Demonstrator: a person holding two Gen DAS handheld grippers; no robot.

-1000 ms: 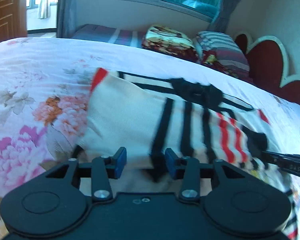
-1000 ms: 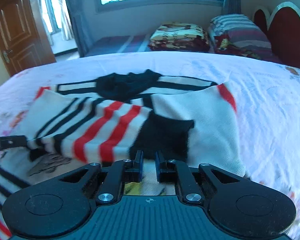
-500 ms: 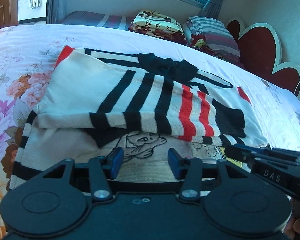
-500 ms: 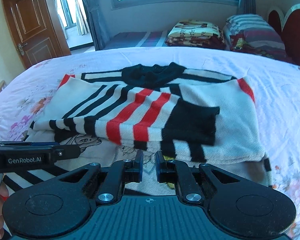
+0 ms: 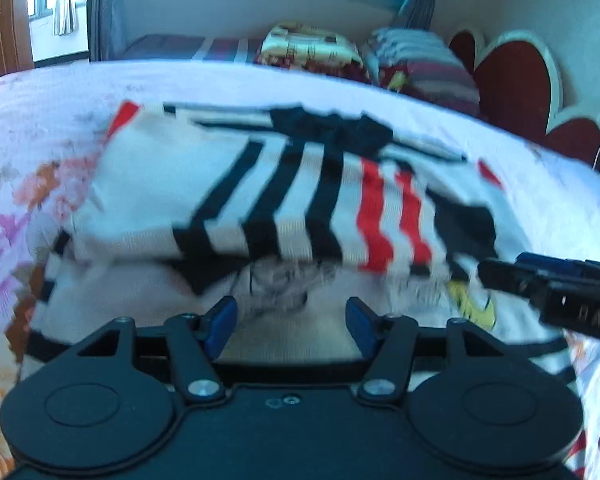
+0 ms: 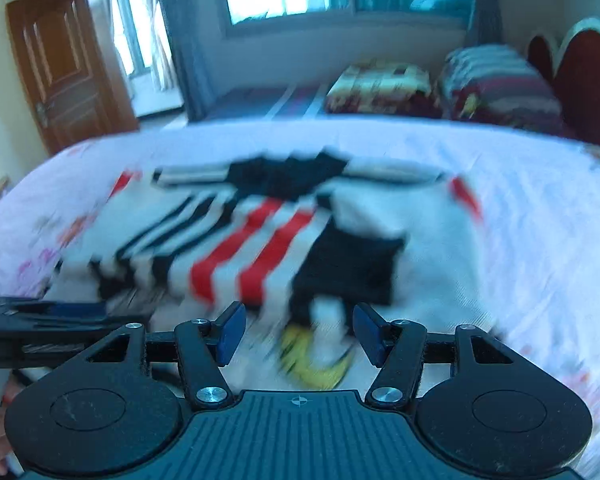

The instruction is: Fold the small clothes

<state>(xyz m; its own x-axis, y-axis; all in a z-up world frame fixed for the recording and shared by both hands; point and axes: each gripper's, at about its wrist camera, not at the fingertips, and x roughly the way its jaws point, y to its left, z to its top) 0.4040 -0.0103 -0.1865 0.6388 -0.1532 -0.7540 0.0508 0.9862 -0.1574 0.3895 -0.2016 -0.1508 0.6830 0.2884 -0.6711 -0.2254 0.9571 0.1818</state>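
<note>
Fingers [image 5: 221, 322] of your left gripper [image 5: 290, 328] stand apart with nothing pinched between the blue pads; the jaws have just been opening, and only the cream lower panel of the sweater [image 5: 260, 200] shows through the gap. Your right gripper [image 6: 298, 334] is in the same condition: its jaws have just been opening, the pads are well apart, and the yellow print on the garment lies beyond them, ungripped.

Note the position of the work: the striped sweater lies flat on the floral bedsheet [image 5: 40, 128], collar toward the far side, with both sleeves laid across the chest so that the black, white and red bands overlap. Judge this arrangement as the reason for the release: the sleeve fold is set, so neither gripper needs a hold. Both grippers sit at the near hem, side by side, which suits a lengthwise fold of the hem toward the collar.

No container appears in either view. Folded bedding [image 6: 380, 88] rests beyond the bed, near the headboard [image 5: 512, 80].
</note>
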